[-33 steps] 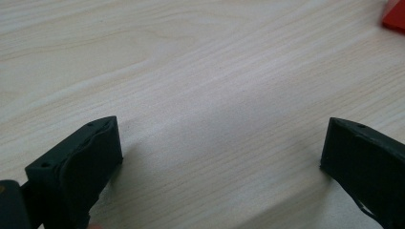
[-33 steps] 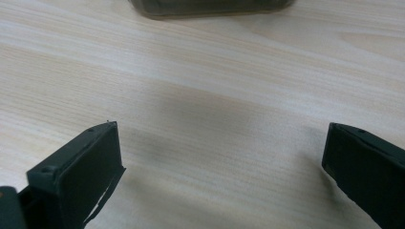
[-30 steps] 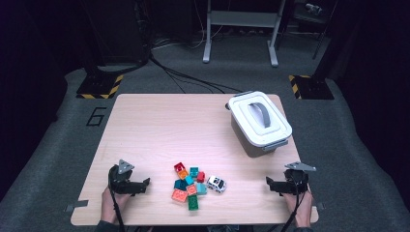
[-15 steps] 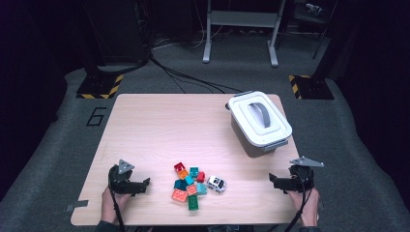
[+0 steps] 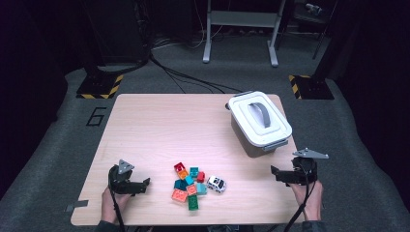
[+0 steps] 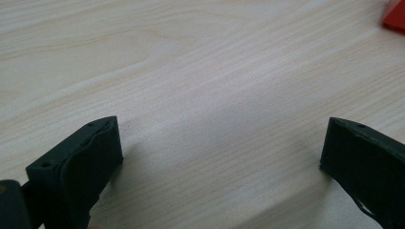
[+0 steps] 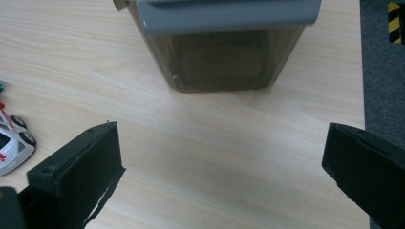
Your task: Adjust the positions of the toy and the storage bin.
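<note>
A pile of coloured toy bricks (image 5: 187, 187) lies near the table's front middle, and a small white toy car (image 5: 216, 184) sits just right of it. A box with a white lid and grey handle (image 5: 260, 121) stands closed at the right. My left gripper (image 5: 144, 184) rests at the front left, jaws pointing at the bricks, open (image 6: 222, 152) over bare wood. My right gripper (image 5: 274, 173) is at the front right, open (image 7: 222, 157), facing the box's dark wall (image 7: 219, 62). The toy car (image 7: 12, 143) is at the left edge of the right gripper view.
The wooden table (image 5: 159, 125) stands on grey carpet (image 7: 384, 71), and its right edge runs close to my right gripper. A corner of a red brick (image 6: 395, 14) appears far ahead of the left jaws. Metal stands and cables are on the floor behind the table.
My right gripper has shifted slightly to the right and a little up. The left gripper, the bricks, the car and the box have not moved.
</note>
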Demonstrator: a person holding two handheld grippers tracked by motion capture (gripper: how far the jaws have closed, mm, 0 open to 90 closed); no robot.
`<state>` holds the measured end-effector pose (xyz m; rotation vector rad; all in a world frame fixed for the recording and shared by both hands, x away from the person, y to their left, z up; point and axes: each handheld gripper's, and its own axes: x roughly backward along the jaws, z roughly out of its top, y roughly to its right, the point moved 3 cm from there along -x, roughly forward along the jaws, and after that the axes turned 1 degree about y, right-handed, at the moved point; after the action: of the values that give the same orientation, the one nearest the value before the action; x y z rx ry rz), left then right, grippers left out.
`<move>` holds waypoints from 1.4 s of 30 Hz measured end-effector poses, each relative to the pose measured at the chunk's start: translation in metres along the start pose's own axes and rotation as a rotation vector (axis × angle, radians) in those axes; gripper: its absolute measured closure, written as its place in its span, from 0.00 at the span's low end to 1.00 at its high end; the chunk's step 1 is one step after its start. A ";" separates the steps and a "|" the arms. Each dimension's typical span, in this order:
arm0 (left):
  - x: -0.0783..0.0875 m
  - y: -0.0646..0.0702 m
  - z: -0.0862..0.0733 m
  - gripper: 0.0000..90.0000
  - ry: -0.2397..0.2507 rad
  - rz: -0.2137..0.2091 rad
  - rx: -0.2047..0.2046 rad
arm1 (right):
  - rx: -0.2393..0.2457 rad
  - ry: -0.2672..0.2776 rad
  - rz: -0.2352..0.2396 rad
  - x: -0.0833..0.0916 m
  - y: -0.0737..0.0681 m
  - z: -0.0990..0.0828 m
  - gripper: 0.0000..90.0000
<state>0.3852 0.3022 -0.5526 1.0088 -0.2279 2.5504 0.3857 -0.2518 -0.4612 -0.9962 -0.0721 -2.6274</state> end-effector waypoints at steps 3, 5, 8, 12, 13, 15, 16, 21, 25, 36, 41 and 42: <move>0.000 0.000 0.000 0.00 -0.001 -0.001 0.001 | 0.011 0.008 0.001 0.001 -0.001 0.009 0.00; 0.000 0.000 0.000 0.00 -0.001 -0.003 -0.001 | 0.016 0.012 0.001 0.002 -0.002 0.015 0.00; 0.000 0.000 0.000 0.00 -0.002 -0.003 -0.001 | 0.021 0.020 0.012 0.004 -0.005 0.027 0.00; 0.000 0.000 0.000 0.00 -0.002 -0.003 -0.002 | 0.040 0.023 0.014 0.004 -0.007 0.041 0.00; 0.000 0.000 0.000 0.00 -0.001 -0.002 -0.001 | 0.044 0.022 0.015 0.003 -0.007 0.043 0.00; 0.000 0.000 0.000 0.00 -0.001 -0.001 0.001 | 0.053 0.023 0.010 0.002 -0.007 0.051 0.00; 0.000 0.000 0.000 0.00 -0.002 -0.003 -0.002 | 0.054 0.020 0.008 0.001 -0.007 0.054 0.00; 0.000 0.000 0.000 0.00 -0.002 -0.003 -0.002 | 0.066 0.015 0.011 -0.003 -0.009 0.067 0.00; 0.000 0.000 0.000 0.01 -0.004 -0.005 -0.002 | 0.085 0.007 0.015 -0.009 -0.013 0.079 0.00; 0.000 0.000 0.000 0.01 -0.005 -0.006 -0.001 | 0.076 -0.017 0.027 -0.035 -0.014 0.106 0.00; 0.000 0.000 0.000 0.01 -0.002 -0.005 -0.002 | 0.062 -0.033 0.038 -0.049 -0.011 0.114 0.00; 0.000 -0.001 0.000 0.01 -0.002 -0.005 -0.003 | 0.060 -0.037 0.037 -0.051 -0.011 0.115 0.00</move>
<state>0.3854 0.3027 -0.5524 1.0099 -0.2293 2.5440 0.4916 -0.2079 -0.4071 -1.0162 -0.1384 -2.5581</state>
